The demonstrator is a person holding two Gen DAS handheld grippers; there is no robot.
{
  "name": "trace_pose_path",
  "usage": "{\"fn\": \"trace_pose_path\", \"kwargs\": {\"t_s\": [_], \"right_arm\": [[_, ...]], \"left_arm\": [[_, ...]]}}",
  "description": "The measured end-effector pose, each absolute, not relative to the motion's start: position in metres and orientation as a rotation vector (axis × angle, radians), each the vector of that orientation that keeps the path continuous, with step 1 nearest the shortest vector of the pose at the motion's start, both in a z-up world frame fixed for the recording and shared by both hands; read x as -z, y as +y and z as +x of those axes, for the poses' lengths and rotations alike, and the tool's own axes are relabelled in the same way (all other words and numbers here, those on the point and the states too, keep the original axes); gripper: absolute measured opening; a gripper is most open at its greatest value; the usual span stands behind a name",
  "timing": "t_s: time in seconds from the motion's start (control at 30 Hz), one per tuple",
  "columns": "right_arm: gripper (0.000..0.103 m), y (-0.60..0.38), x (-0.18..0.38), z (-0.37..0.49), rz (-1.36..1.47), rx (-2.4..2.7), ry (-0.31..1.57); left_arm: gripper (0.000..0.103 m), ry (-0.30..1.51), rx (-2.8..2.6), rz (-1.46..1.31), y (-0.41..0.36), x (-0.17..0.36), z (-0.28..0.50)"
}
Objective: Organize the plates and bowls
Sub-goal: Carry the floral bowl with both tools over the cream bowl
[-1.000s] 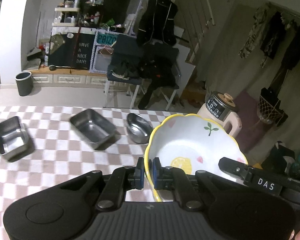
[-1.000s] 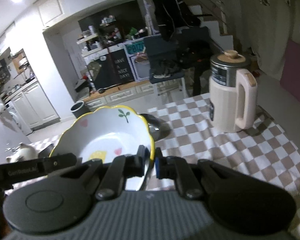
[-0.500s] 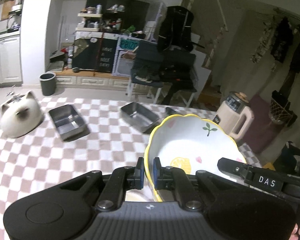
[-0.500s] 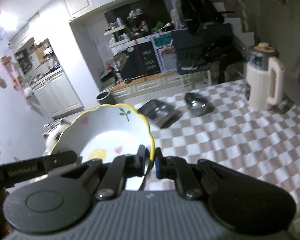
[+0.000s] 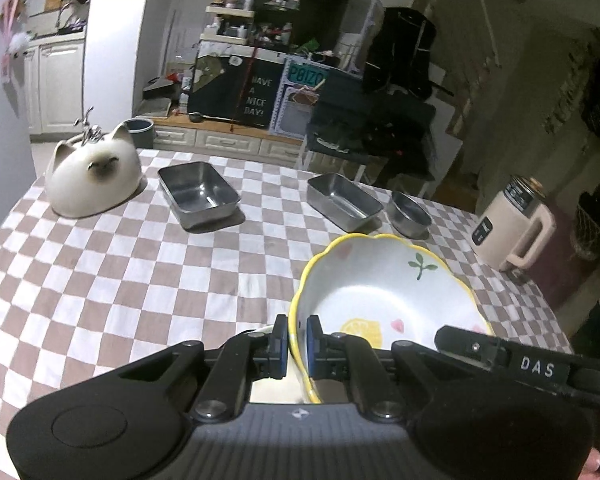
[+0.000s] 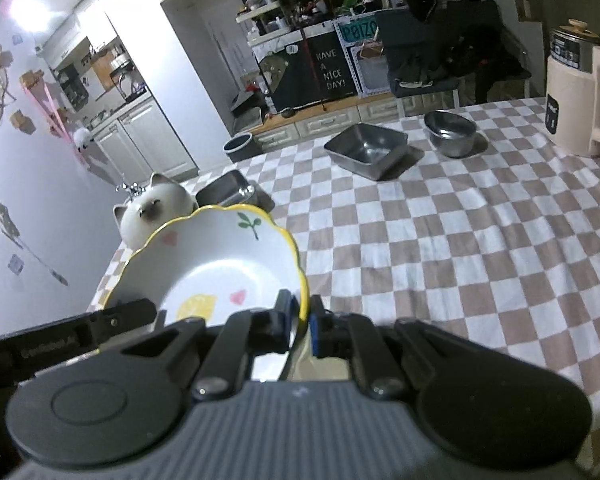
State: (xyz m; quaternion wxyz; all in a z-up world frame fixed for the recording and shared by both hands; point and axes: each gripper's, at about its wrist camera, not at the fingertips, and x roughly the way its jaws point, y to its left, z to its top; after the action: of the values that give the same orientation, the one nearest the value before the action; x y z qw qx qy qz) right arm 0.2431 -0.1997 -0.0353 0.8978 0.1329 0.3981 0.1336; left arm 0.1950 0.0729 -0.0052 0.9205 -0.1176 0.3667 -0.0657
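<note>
A glossy white ceramic bowl [image 5: 388, 300] with a scalloped yellow rim and painted lemon, hearts and green sprig hangs above the checkered tablecloth [image 5: 140, 280], pinched from both sides. The left gripper [image 5: 297, 346] clamps its near-left rim between blue pads; the right gripper [image 6: 299, 322] grips the opposite edge the same way. Farther back on the cloth sit two rectangular stainless steel trays [image 5: 198, 192] [image 5: 343, 200], a small rounded steel bowl [image 5: 409, 214], a smooth cat-shaped ceramic pot [image 5: 94, 178] and a cream kettle [image 5: 512, 228].
</note>
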Motion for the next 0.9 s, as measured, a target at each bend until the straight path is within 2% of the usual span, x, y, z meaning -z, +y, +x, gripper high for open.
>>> {"fn": "trace_pose_path", "kwargs": {"t_s": [0.27, 0.5, 0.9], "right_arm": [[0.012, -0.194, 0.051, 0.250, 0.264, -0.277, 0.893], [0.012, -0.193, 0.067, 0.255, 0.293, -0.257, 1.002], [0.012, -0.189, 0.077, 0.252, 0.256, -0.243, 1.077]], "left_arm": [[0.009, 0.763, 0.121, -0.241, 0.082, 0.023, 0.199], [0.009, 0.826, 0.113, -0.236, 0.086, 0.044, 0.202], [0.009, 0.929, 0.106, -0.245, 0.088, 0.065, 0.209]]}}
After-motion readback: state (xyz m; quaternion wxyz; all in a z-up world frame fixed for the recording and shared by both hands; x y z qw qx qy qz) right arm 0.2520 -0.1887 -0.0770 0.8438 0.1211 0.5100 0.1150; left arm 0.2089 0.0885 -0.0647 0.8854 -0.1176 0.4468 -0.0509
